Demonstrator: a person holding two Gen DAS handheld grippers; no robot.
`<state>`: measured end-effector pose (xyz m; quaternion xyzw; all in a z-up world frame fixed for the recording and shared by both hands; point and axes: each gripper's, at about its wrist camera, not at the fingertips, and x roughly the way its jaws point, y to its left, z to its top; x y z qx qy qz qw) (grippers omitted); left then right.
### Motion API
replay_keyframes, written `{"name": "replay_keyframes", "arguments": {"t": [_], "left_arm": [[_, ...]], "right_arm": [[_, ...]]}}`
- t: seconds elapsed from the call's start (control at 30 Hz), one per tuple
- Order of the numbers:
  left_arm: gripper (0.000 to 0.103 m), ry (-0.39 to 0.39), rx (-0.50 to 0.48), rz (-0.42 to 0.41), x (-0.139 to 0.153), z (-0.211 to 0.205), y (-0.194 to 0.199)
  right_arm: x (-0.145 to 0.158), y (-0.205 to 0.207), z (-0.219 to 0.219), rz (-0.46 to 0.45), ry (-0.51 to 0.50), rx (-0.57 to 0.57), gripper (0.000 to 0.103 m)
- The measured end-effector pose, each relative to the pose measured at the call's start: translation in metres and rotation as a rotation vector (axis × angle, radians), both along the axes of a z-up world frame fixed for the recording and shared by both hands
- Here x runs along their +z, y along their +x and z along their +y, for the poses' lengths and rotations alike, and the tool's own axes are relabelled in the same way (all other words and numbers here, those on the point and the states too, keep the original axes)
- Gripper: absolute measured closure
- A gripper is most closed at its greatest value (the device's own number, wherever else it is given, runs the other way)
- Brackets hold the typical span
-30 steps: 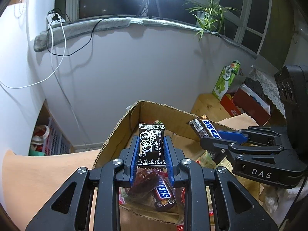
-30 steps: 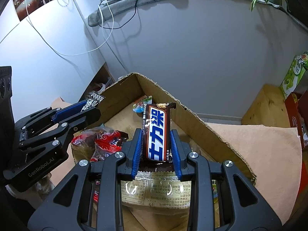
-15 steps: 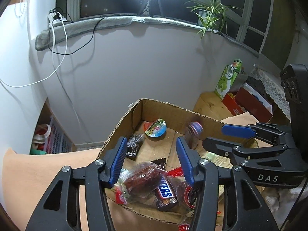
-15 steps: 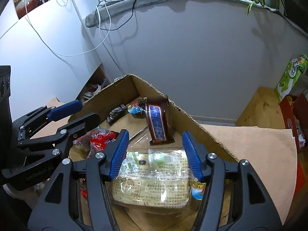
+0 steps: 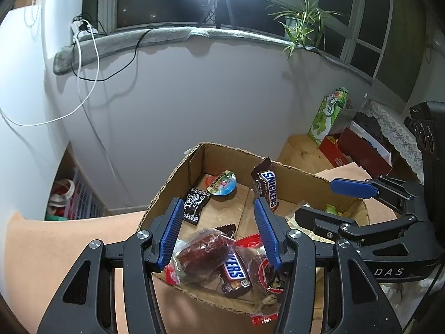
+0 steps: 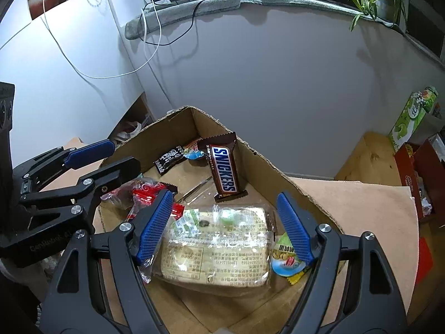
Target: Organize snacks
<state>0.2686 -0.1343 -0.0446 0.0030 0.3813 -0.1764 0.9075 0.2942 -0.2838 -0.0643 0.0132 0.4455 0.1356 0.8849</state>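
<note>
An open cardboard box (image 5: 172,183) (image 6: 278,172) holds several snacks. A Snickers bar (image 5: 265,185) (image 6: 224,171) leans upright against its far wall. A black sachet (image 5: 196,206) (image 6: 169,158) lies flat by the far left corner, beside a round-lidded jelly cup (image 5: 222,186). My left gripper (image 5: 217,203) hangs open over the box's near end, above dark red packets (image 5: 200,256) and a second Snickers (image 5: 235,271), with nothing between its pads. The jaws of my right gripper (image 6: 224,194) are opening, empty, above a clear-wrapped pack (image 6: 217,247).
The box sits on a tan sheet (image 5: 55,236) close to a grey wall. To the right are a green carton (image 5: 328,117), a red box (image 5: 358,147) and a wooden surface (image 5: 303,153). Cables hang from the windowsill, where a plant (image 5: 300,25) stands.
Both grippers opened. The black sachet fell from the left gripper to the box floor. The Snickers bar fell from the right gripper and now leans on the far wall.
</note>
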Motion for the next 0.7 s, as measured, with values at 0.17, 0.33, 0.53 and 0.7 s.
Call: {"name": "replay_keyframes", "arguments": {"t": [0.17,0.33,0.53,0.7], "left_arm": [[0.051,-0.005,0.005,-0.009,0.005,0.002,-0.009],[0.05,-0.015,0.01,-0.02,0.009,0.007,-0.021],[0.042,-0.035,0.021,-0.043,0.015,0.013,-0.039],[0.041,-0.06,0.035,-0.058,0.02,0.021,-0.059]], "right_arm": [[0.007,-0.012,0.002,-0.018,-0.01,-0.004,0.023],[0.014,-0.027,-0.001,-0.04,0.007,-0.018,0.023],[0.023,-0.051,0.0,-0.087,0.004,-0.031,0.023],[0.03,-0.077,0.002,-0.125,0.012,-0.041,0.018]]}}
